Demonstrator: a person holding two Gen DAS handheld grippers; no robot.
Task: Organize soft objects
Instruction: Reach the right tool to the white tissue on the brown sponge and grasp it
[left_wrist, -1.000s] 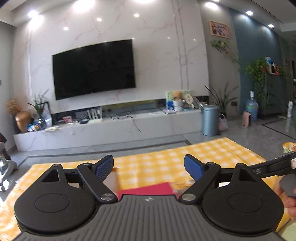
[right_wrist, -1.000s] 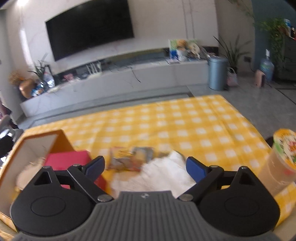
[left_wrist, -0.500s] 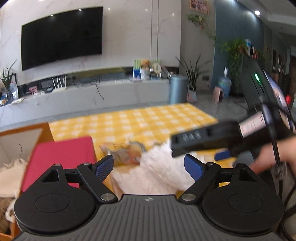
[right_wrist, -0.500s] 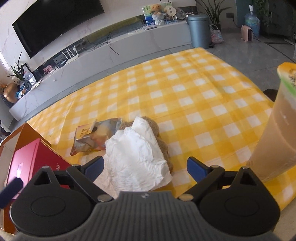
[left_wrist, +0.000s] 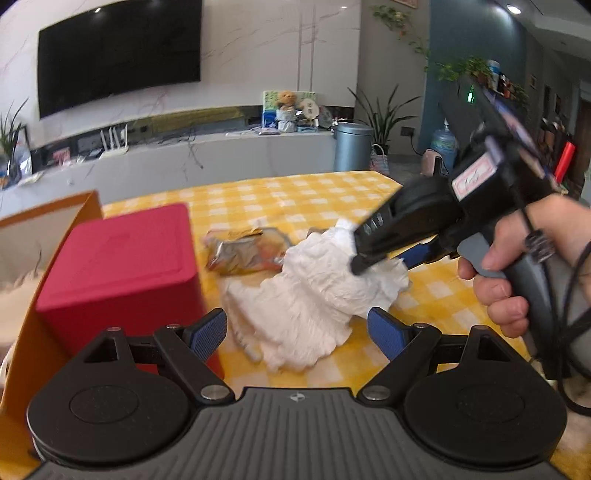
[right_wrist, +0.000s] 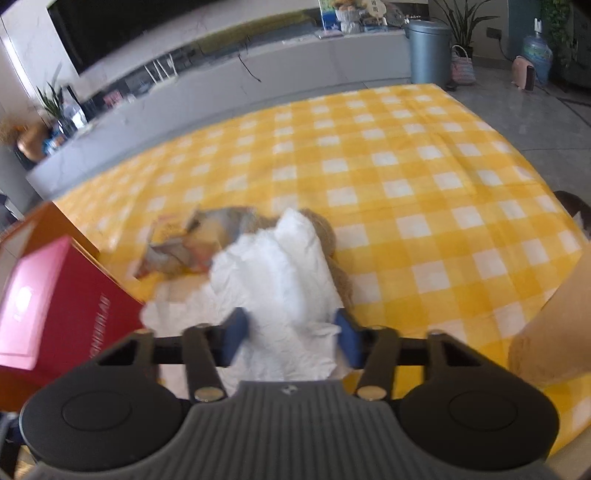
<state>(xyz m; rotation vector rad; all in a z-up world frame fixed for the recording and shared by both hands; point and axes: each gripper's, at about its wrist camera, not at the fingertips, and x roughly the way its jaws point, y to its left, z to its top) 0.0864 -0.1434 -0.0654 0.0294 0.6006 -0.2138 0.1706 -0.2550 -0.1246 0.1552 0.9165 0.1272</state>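
Note:
A crumpled white cloth (left_wrist: 310, 295) lies on the yellow checked tablecloth (left_wrist: 295, 199). In the right wrist view the cloth (right_wrist: 280, 280) sits between the blue pads of my right gripper (right_wrist: 291, 334), whose jaws are partly closed around it. A brown plush (right_wrist: 338, 266) shows under the cloth's right edge. A shiny snack packet (left_wrist: 243, 251) lies just behind the cloth. My left gripper (left_wrist: 297, 334) is open and empty, hovering in front of the cloth. The right gripper (left_wrist: 384, 258) reaches onto the cloth from the right.
A red box (left_wrist: 118, 273) stands in an orange cardboard box (left_wrist: 55, 206) at the left, close to the cloth. A tan cup (right_wrist: 554, 332) stands at the right near the table's front edge. A TV wall and cabinet lie beyond the table.
My right gripper has come down onto the white cloth and its jaws have narrowed around it. My left gripper has tilted down and moved nearer the cloth.

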